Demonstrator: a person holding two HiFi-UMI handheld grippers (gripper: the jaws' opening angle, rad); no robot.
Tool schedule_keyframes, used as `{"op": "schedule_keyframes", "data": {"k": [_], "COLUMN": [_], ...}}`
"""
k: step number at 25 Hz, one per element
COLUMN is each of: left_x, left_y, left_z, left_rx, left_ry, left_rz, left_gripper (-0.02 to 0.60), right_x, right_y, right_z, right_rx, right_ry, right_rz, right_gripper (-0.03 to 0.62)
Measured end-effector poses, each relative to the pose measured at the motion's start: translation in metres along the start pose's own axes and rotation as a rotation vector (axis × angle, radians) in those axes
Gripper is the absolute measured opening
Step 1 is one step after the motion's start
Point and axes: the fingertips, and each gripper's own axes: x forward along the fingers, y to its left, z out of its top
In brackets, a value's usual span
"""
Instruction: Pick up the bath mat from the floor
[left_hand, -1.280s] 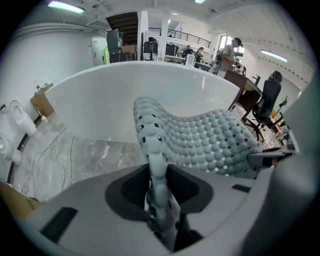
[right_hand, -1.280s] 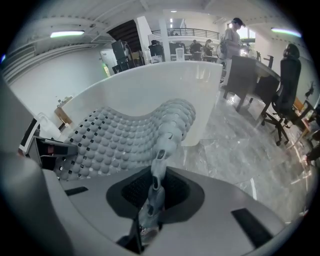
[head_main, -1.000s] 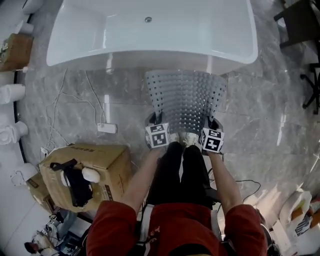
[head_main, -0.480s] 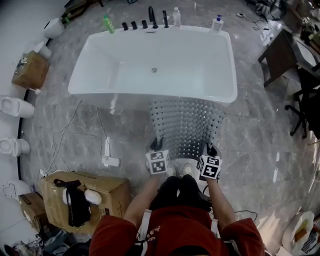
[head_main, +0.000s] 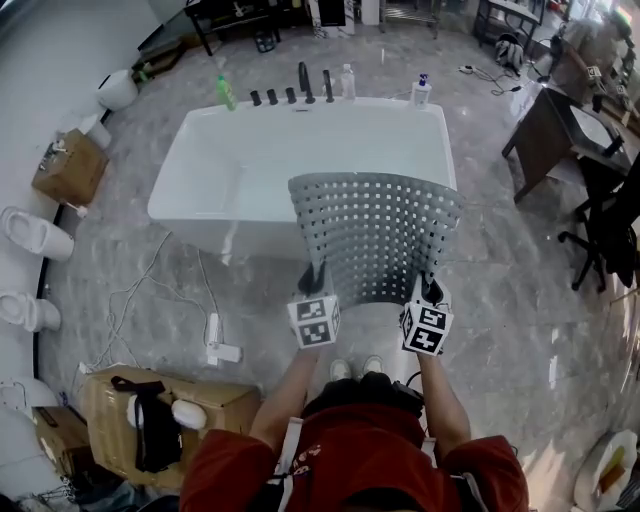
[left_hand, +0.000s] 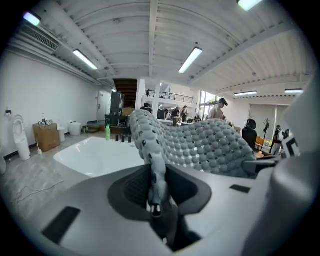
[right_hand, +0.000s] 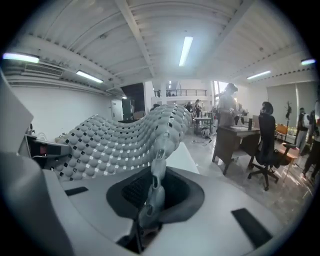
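**Item:** bath mat (head_main: 375, 235), grey, perforated, limp.

**Location:** held clear of the floor (head_main: 520, 290) on the near side of the bathtub (head_main: 225, 170). It is spread as a sagging sheet, and its far edge is seen across the tub's near rim. Contact with the rim cannot be judged.

**Left gripper** (head_main: 316, 278): clamped on the mat's near left corner. Its jaws have just been closing further, with the thin edge pinched between them.

**Right gripper** (head_main: 428, 292): clamped on the near right corner, with a fold of the mat between the pads.

**Hazards, as judged:**
- Only two corners are held. The unsupported far edge could droop and catch on the tub's near rim, dragging a corner out of its pinch.
- If the grippers are drawn apart, the sheet would be tensioned and the narrow bite could be stripped.
- If the mat is swung toward the tub's far rim, the bottles (head_main: 347, 83) there could be toppled.
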Motion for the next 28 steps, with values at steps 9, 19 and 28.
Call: {"op": "schedule_keyframes", "data": {"k": [9, 19, 28], "left_x": [-0.024, -0.058, -0.103], "left_y": [-0.002, -0.028, -0.041], "left_z": [0.108, 0.204, 0.257], "left_rx": [0.029, 0.076, 0.113], "left_ry": [-0.229, -0.450, -0.613], "left_rz": [-0.007, -0.020, -0.031], "left_gripper": [0.091, 0.091, 0.091], "right_x": [-0.017, -0.057, -0.105], "right_y": [-0.003, -0.022, -0.018], "right_z": [0.111, 0.210, 0.264], "right_rx": [-0.002, -0.009, -0.039], "right_ry": [-0.245, -0.481, -0.663], "right_rz": [-0.026, -0.032, -0.070], "right_gripper": [0.054, 0.054, 0.054]}}
